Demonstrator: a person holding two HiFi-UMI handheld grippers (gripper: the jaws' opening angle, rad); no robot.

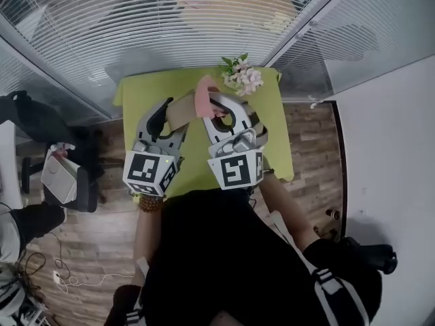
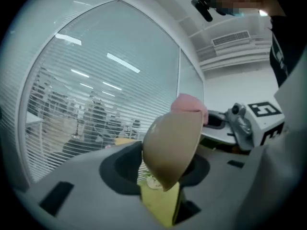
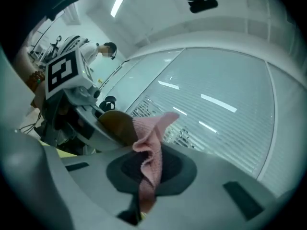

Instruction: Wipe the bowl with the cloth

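**Here, bowl meets cloth above the table**

The left gripper has its jaws clamped on the tan bowl, which hangs in the air tipped on its side. The right gripper is closed tight on the pink cloth, and the cloth's loose upper folds lie against the bowl's rim. In the head view both grippers sit side by side over the green table. A small bunch of flowers stands just beyond them at its far edge.
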